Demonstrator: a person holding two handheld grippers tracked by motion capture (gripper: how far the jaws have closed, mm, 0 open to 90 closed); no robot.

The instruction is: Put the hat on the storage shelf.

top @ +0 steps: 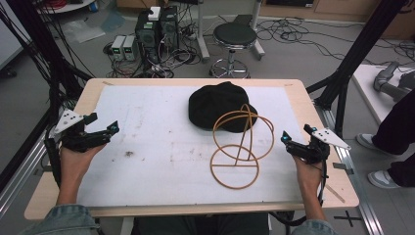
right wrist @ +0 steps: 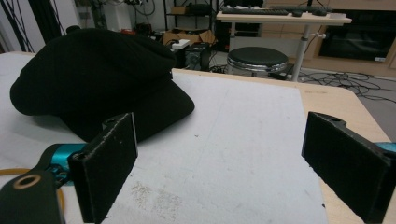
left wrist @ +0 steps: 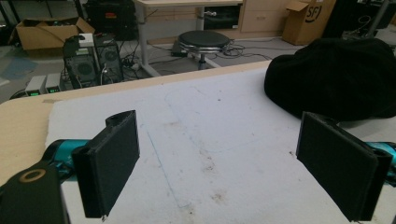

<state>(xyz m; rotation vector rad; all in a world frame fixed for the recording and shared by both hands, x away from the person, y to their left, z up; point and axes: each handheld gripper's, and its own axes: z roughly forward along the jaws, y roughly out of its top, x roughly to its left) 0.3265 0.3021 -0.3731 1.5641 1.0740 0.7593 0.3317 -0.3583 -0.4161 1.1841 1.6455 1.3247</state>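
Observation:
A black cap (top: 220, 105) lies on the white mat (top: 147, 161) toward the table's far middle, its brim pointing right. A tan wire hat stand (top: 240, 144) with a ring base stands just in front of it. My left gripper (top: 103, 128) is held open at the table's left edge, well apart from both. My right gripper (top: 295, 138) is open near the right edge, a short way right of the stand. The cap (left wrist: 334, 77) lies ahead right of the left jaws in the left gripper view. Ahead left of the right jaws the cap (right wrist: 93, 79) lies in the right gripper view.
The wooden table (top: 323, 147) extends past the mat on every side. A black stool (top: 235, 36), computer boxes (top: 156, 29) and loose cables are on the floor behind it. A person's legs (top: 391, 137) stand off to the right. Black frame posts flank the table.

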